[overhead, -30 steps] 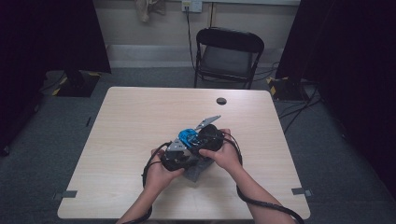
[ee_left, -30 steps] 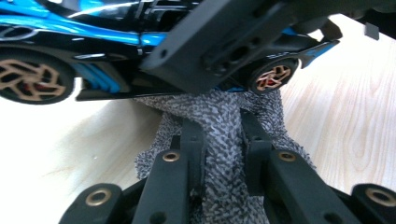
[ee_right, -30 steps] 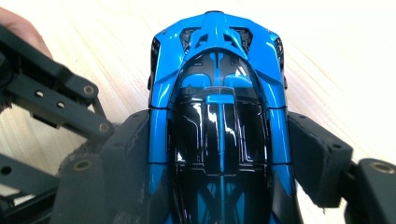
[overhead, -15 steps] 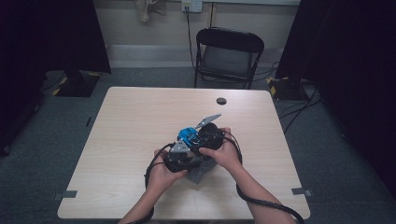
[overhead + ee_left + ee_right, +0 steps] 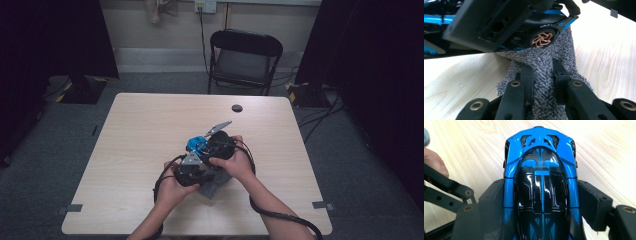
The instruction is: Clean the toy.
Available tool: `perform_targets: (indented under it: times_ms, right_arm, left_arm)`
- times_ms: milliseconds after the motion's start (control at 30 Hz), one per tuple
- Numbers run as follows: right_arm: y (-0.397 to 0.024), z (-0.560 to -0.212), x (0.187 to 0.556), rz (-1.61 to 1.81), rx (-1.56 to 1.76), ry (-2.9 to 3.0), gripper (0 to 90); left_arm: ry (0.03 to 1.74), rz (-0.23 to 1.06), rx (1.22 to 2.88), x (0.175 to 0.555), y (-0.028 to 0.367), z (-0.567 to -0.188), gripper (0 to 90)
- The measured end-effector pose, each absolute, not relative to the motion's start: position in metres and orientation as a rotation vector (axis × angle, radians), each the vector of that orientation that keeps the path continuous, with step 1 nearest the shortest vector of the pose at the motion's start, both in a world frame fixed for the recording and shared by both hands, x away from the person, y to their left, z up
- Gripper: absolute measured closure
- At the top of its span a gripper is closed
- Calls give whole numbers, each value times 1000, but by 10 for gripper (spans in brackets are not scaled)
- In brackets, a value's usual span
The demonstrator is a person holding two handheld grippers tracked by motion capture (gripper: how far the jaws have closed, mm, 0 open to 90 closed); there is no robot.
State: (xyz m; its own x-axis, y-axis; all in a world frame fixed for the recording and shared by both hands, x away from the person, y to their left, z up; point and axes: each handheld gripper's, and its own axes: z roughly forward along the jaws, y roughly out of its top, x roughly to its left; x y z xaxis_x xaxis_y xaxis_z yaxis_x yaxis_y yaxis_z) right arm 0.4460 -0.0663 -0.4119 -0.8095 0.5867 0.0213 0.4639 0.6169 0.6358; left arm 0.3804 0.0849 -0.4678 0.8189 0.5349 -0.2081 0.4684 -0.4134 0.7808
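While both hands work close together at the near middle of the table (image 5: 130, 130), the left gripper (image 5: 543, 75) has its jaws drawn narrow, pinching a fold of grey speckled cloth (image 5: 541, 67). This cloth rises to touch the wheel of the blue toy car (image 5: 544, 22). Just to the right, the right gripper (image 5: 541, 202) clamps the car (image 5: 541, 182) by its two sides, one jaw pressed on each. Far right on the table lies a small black disc (image 5: 237, 108).
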Motion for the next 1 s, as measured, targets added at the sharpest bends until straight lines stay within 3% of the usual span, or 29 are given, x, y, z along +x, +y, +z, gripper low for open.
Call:
perform_targets:
  times_ms: [1000]
  right_arm:
    - [-56, -407, 455, 967, 881, 2661, 288]
  left_arm:
    - [670, 57, 2065, 372, 75, -462, 756]
